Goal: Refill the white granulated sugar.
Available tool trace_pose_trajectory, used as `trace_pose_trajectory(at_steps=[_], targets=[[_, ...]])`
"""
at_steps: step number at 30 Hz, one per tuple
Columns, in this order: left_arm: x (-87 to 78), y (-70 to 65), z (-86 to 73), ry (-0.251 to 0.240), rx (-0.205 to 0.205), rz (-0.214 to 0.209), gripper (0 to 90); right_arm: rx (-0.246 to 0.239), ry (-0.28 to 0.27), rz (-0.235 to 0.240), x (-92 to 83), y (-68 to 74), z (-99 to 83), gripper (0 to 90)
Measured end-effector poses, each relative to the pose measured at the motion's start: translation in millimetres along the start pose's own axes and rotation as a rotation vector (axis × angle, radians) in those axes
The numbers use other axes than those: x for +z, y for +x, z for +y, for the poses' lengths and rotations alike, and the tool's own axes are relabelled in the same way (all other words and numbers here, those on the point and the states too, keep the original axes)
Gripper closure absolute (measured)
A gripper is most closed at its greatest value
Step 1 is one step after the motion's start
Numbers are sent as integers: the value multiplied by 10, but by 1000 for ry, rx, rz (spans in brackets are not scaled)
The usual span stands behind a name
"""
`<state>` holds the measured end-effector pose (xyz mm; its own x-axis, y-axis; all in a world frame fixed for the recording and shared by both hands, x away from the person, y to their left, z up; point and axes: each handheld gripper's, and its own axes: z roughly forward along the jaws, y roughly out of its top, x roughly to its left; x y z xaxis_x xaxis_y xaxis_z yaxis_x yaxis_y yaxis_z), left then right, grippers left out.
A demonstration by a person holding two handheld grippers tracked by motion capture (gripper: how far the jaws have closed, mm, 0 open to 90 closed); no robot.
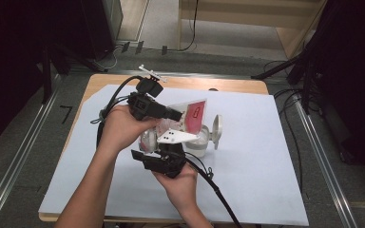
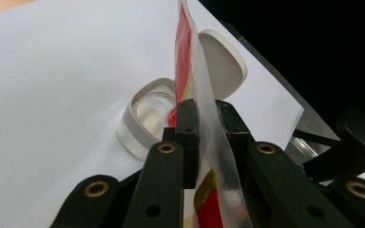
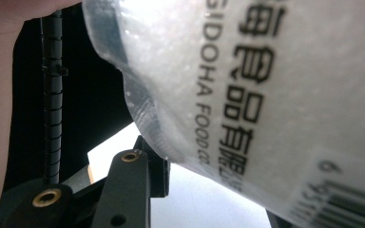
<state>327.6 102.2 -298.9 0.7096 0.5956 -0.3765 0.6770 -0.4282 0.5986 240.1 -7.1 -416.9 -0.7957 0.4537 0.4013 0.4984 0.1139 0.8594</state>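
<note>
A clear plastic bag (image 1: 197,114) with a red label is held tilted in the air above an open white container (image 1: 200,146). The container's hinged lid (image 1: 216,129) stands up at its right. My left gripper (image 1: 179,114) comes in from the left and is shut on the bag's (image 2: 185,57) flat edge; the container (image 2: 142,118) lies just beyond its jaws (image 2: 206,114). My right gripper (image 1: 168,145) points up from below at the bag's lower end. In the right gripper view the bulging bag (image 3: 266,95), full of white granules and printed with text, sits between the jaws (image 3: 211,190), pressed against the left one.
A white sheet (image 1: 256,166) covers most of the wooden table (image 1: 180,81). Both forearms come in from the bottom edge, and black cables trail from the grippers. Dark equipment and floor rails stand around the table.
</note>
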Motion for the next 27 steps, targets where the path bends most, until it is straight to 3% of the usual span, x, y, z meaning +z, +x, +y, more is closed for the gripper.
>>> trace_pose_trajectory(at_steps=[27], targets=[[-4,14,3,-7,4,-6,825,-20,6,-14,20,8,7,631]])
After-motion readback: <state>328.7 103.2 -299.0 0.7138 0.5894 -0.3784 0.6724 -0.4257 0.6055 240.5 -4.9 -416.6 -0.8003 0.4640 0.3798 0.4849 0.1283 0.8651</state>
